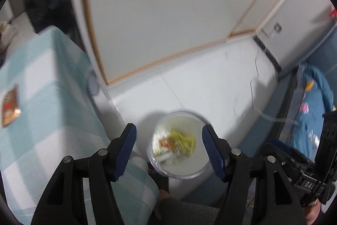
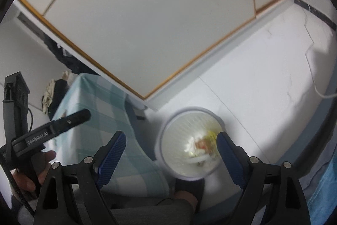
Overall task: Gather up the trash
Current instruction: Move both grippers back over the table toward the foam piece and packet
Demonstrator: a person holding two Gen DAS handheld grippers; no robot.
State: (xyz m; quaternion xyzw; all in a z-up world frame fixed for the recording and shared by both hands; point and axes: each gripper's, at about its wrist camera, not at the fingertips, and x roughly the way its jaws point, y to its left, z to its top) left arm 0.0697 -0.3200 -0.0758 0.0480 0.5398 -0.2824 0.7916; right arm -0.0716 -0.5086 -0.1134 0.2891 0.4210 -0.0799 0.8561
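A white round trash bin [image 1: 195, 163] stands on the white floor beside the table, with yellow and orange wrappers [image 1: 179, 141] inside. It also shows in the right wrist view [image 2: 179, 140], with trash [image 2: 202, 146] at its bottom. My left gripper [image 1: 168, 146] is open and empty, held above the bin. My right gripper [image 2: 170, 155] is open and empty, also above the bin. A brown snack wrapper [image 1: 9, 108] lies on the checked tablecloth at the far left.
A table with a light green checked cloth [image 1: 48, 102] stands left of the bin. A white cabinet with wood-trimmed doors [image 1: 168, 14] is behind. A white cable [image 2: 316, 81] runs over the floor. Blue fabric [image 1: 311, 109] hangs at the right.
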